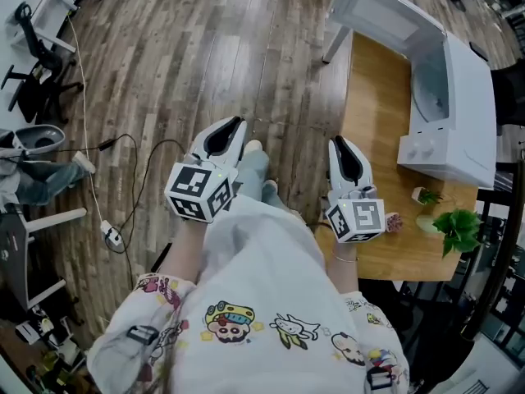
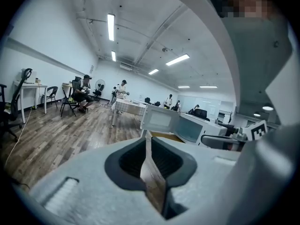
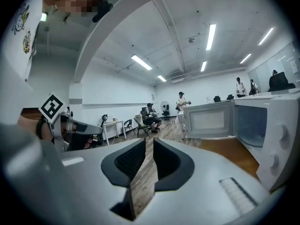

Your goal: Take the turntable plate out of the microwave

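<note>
1. Left claw [image 2: 146, 134]: a white moulded shell with dark ribbed pads. The jaw tips meet and nothing is held. It hangs over the floor, off the tabletop's left edge.
2. Right claw [image 3: 149, 142]: the same build. The jaws stand a thin slit apart, only floor shows through the slit, and nothing is held. It hangs over the tabletop's left edge, toward the near corner.
3. Each claw carries a white cube printed with black square markers behind the jaws.
4. Turntable plate [image 1: 426, 98]: it lies inside the microwave's cavity, well apart from both claws. Only a pale, glassy, curved rim shows through the open front; the cavity walls hide the rest.
5. Microwave [image 1: 469, 97]: a white box with a smooth casing and two round knobs on its front panel. It stands along the tabletop's right edge.
6. Door [image 1: 385, 11]: a white frame around a pale rectangular window, swung open over the far left corner.
7. Tabletop [image 1: 377, 121]: rectangular, smooth, warm-toned wood.
8. Plant [image 1: 458, 226]: small, leafy and green, at the near right corner.
9. Floor [image 1: 205, 56]: grey-brown planks with visible grain; a thin dark cable [image 1: 139, 162] loops across them.
</note>
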